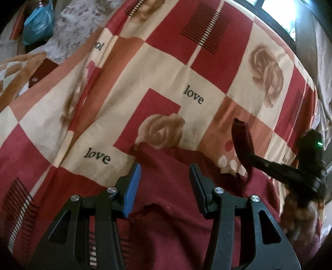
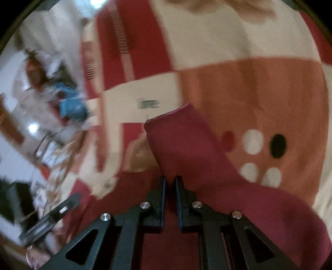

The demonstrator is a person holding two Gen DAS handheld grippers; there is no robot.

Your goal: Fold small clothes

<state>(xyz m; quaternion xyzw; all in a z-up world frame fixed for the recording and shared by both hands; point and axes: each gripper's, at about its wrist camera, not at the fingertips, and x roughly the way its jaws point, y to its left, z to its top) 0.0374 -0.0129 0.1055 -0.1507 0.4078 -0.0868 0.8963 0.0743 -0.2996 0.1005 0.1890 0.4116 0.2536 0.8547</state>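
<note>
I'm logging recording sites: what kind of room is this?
Probably a home bedroom: a patterned "love" bedsheet covers a bed, the maroon garment lies on it, and a window sits beyond.

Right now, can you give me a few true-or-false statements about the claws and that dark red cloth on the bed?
1. The left claw is open above the maroon garment. True.
2. The right claw is wide open and holds nothing. False: it is nearly shut, pinching the maroon fabric.
3. The bedsheet has the word "love" printed on it. True.
4. The garment is bright green. False: it is maroon.
5. A blue bag lies at the far left in the left wrist view. True.
</note>
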